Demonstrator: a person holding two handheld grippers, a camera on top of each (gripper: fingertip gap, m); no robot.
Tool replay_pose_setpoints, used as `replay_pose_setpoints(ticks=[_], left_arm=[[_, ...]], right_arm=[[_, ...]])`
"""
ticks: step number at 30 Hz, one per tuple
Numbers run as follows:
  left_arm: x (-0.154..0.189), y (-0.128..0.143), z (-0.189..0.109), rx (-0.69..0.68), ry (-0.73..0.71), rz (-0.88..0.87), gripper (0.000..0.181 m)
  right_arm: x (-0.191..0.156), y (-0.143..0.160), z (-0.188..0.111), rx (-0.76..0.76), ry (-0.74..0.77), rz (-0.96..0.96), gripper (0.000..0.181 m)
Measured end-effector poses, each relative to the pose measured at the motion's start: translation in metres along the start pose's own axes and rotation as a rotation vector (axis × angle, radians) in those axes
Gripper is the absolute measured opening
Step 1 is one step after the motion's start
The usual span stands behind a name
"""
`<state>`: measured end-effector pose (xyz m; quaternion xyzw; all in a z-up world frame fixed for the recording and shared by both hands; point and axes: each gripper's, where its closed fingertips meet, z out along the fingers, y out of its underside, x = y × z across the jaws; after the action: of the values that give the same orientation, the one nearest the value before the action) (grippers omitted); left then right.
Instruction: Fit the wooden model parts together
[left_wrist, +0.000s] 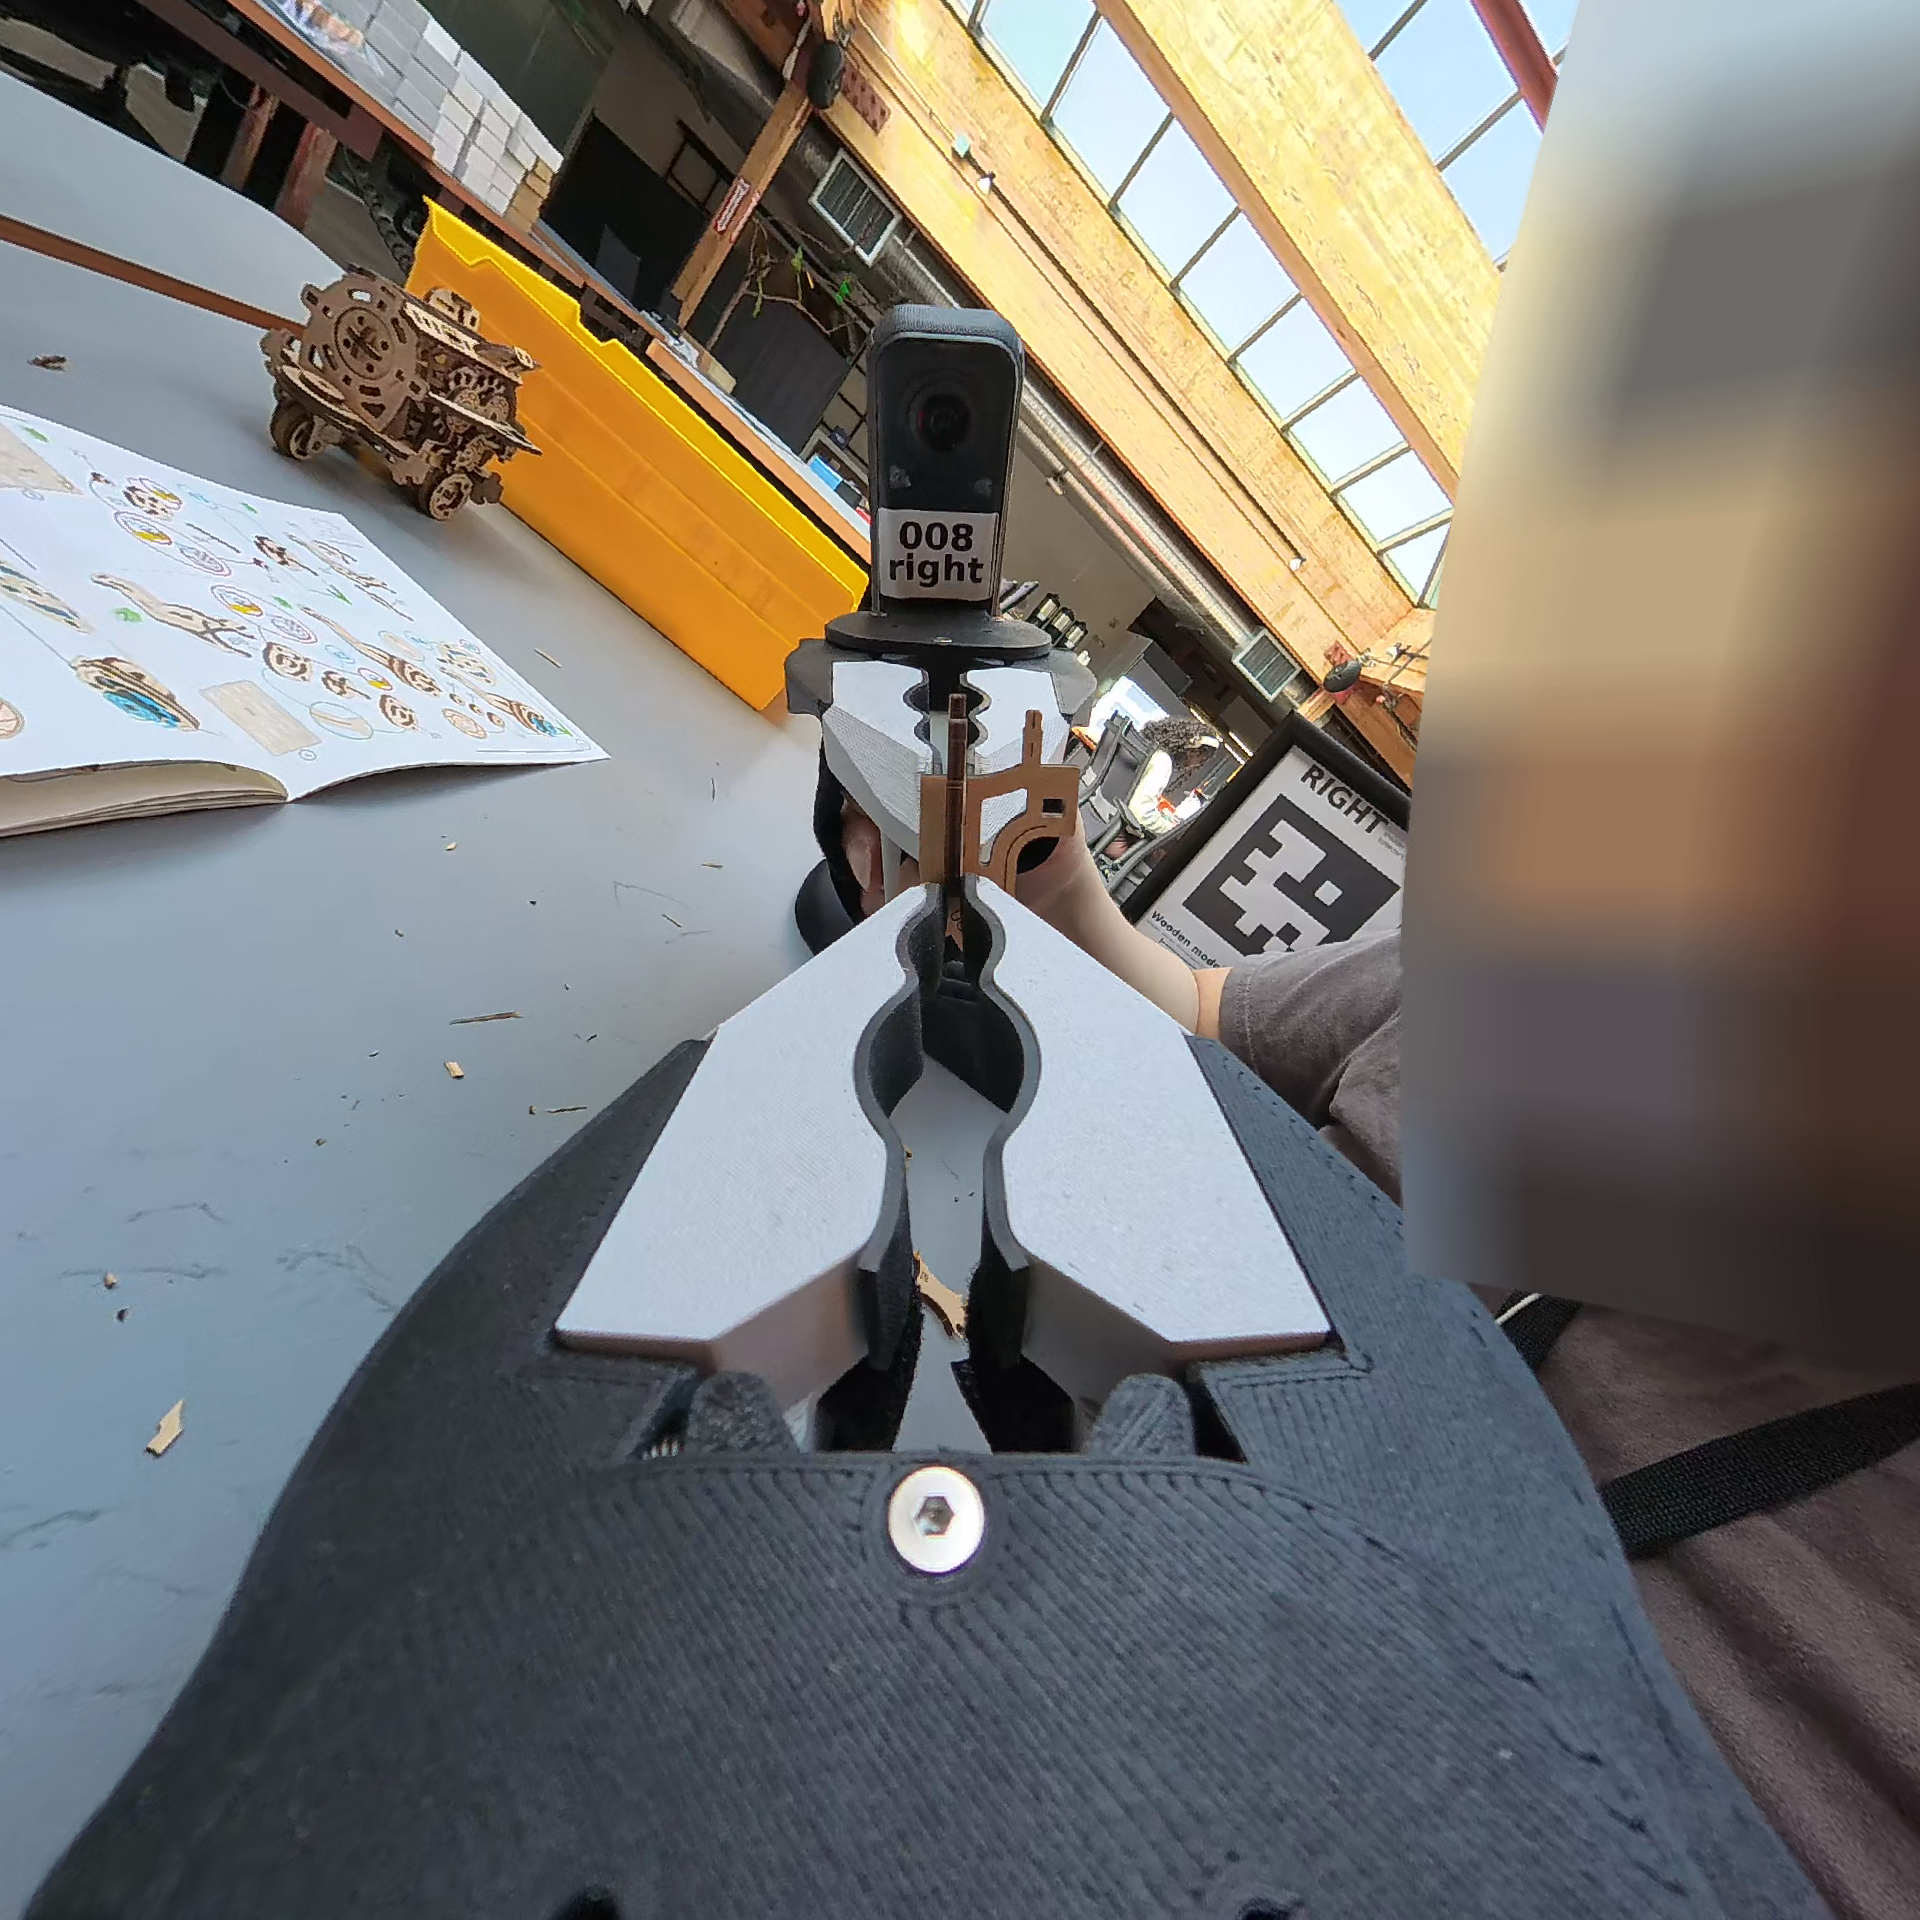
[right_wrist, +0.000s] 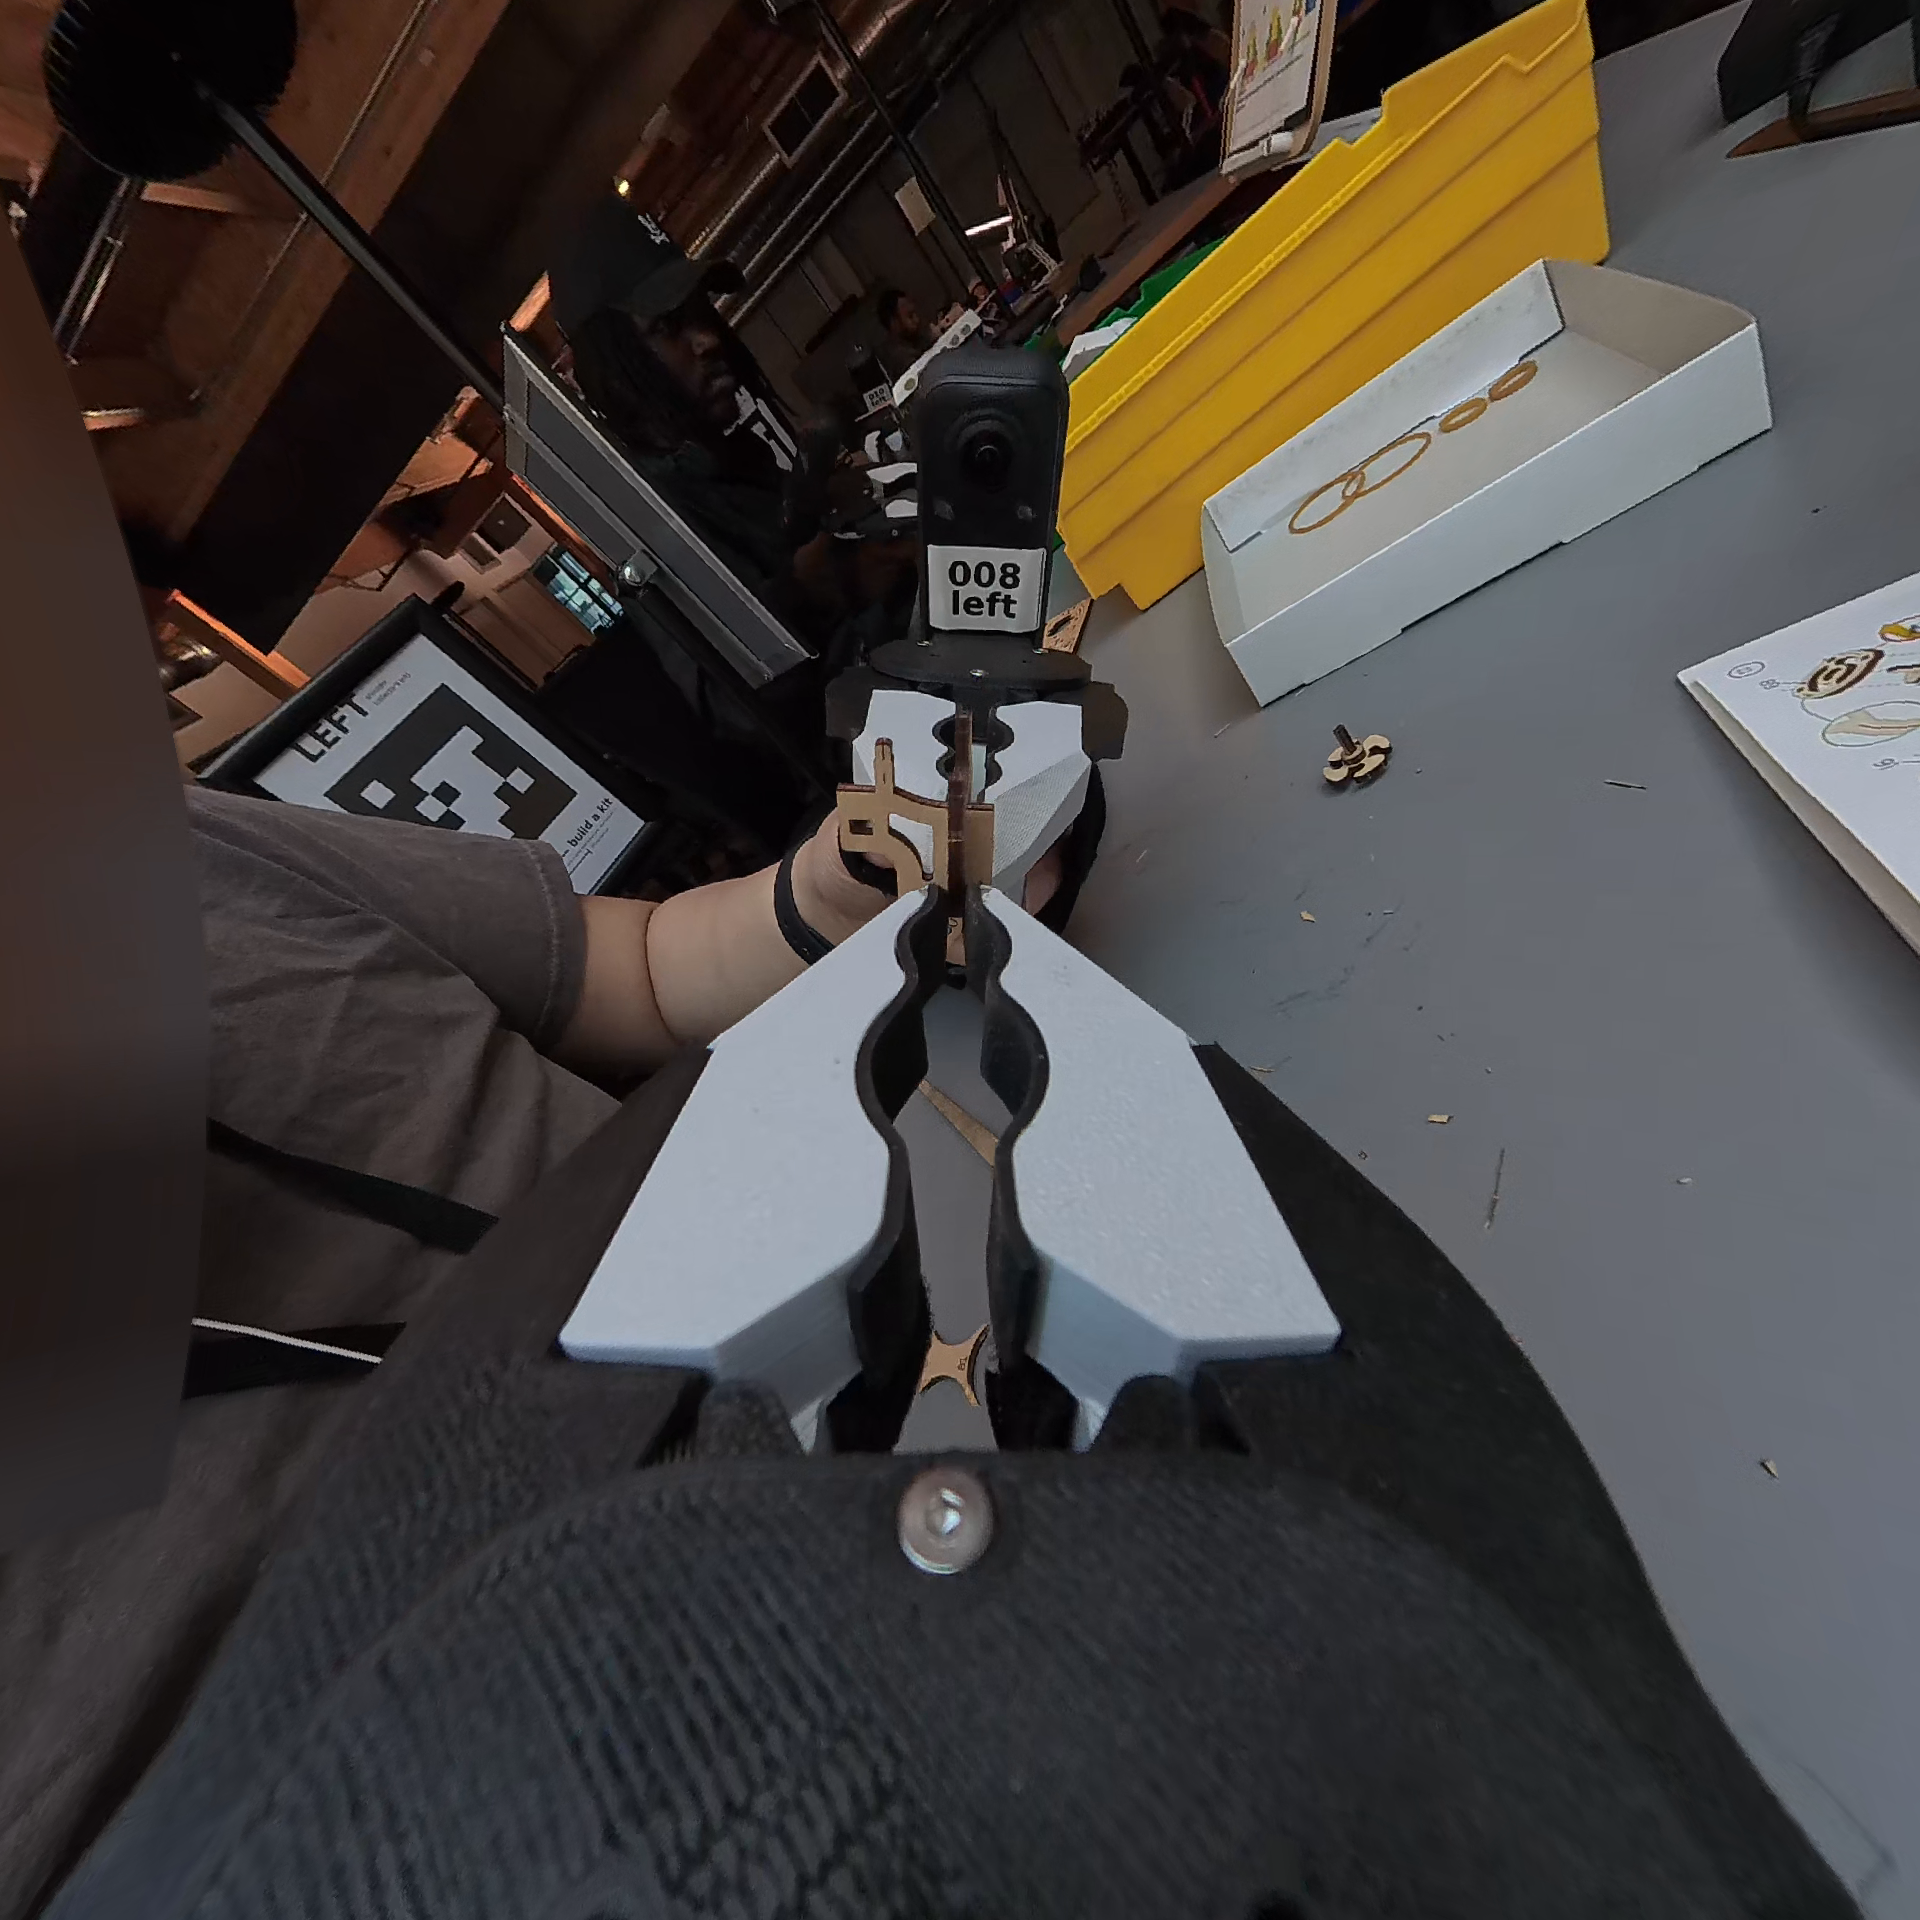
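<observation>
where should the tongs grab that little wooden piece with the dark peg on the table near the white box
Probably the dark peg, from straight above: it stands up from the small wooden piece, whose flat lobed base lies on the table and offers little edge. The left tongs and right tongs are shut on a wooden part, so one must let go first.

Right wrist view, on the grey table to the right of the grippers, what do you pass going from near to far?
Small wooden gear piece → white cardboard box holding thin wooden rings → yellow bin.
</observation>
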<state>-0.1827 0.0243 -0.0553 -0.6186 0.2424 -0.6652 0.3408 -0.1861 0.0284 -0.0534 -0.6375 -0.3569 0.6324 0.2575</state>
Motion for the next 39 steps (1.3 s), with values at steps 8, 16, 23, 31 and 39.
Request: replay_pose_setpoints(ticks=[8, 16, 23, 31, 39], left_arm=[[-0.0010, -0.0011, -0.0002, 0.015, 0.008, -0.018, 0.006], [0.0006, -0.0012, -0.0002, 0.015, 0.004, 0.008, 0.000], [0.0008, -0.0020, -0.0004, 0.020, -0.007, 0.018, 0.000], [-0.0001, -0.0006, 0.0002, 0.013, -0.015, 0.016, 0.000], [-0.0019, 0.0009, 0.0009, 0.020, -0.036, 0.027, 0.000]], right_arm=[[-0.0016, -0.0012, -0.0012, 0.009, -0.015, 0.015, 0.001], [-0.0004, -0.0011, -0.0002, 0.022, -0.030, 0.038, 0.001], [-0.0007, -0.0022, 0.0000, 0.021, -0.022, 0.024, 0.001], [0.0005, 0.0001, -0.0007, -0.002, -0.012, 0.020, 0.001], [0.0019, 0.0013, -0.0010, 0.010, -0.004, 0.025, 0.000]])
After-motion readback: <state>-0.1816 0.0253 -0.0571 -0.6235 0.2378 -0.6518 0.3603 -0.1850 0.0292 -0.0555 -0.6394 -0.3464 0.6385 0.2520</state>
